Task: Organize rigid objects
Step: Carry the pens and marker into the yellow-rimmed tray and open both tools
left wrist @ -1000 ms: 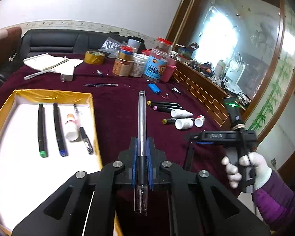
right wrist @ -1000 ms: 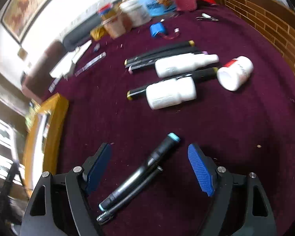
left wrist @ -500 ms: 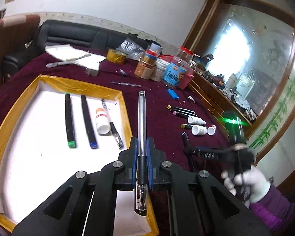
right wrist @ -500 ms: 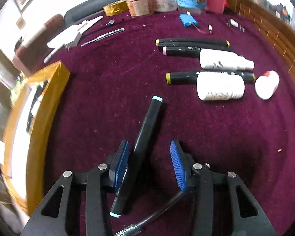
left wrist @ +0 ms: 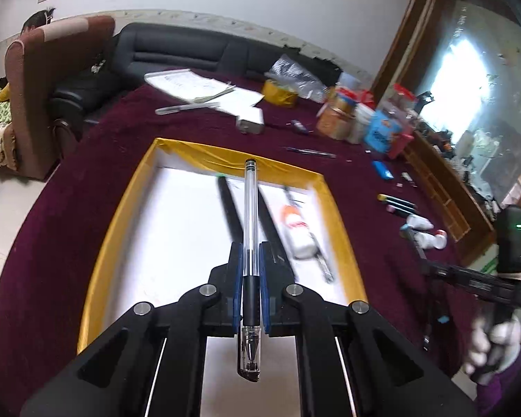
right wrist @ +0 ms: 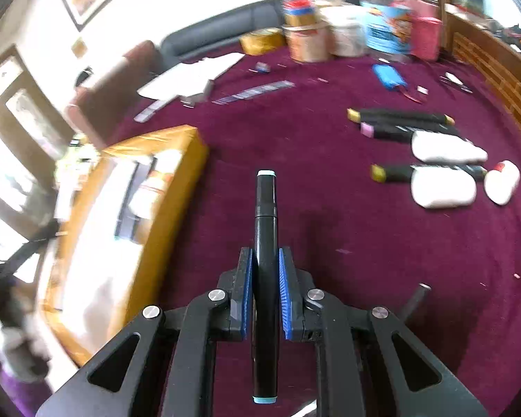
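My left gripper (left wrist: 250, 260) is shut on a clear ballpoint pen (left wrist: 250, 208) and holds it above the white, yellow-rimmed tray (left wrist: 177, 236). The tray holds two black markers (left wrist: 229, 208), a small white bottle (left wrist: 297, 229) and a dark pen (left wrist: 324, 264). My right gripper (right wrist: 264, 267) is shut on a black marker with light-blue ends (right wrist: 265, 215), lifted above the maroon cloth to the right of the tray (right wrist: 177, 187). More black markers (right wrist: 399, 118) and white bottles (right wrist: 441, 187) lie on the cloth at the right.
Jars and tubs (left wrist: 361, 121) stand at the table's far side, with papers (left wrist: 198, 87), a tape roll (left wrist: 278, 92) and a loose pen (left wrist: 311, 153). A dark pen (right wrist: 413, 300) lies by my right gripper. A brown armchair (left wrist: 45, 80) and black sofa (left wrist: 191, 48) stand beyond the table.
My right gripper closed on the light-blue-ended marker and lifted it off the cloth. My left gripper carried the clear pen leftward to over the tray.
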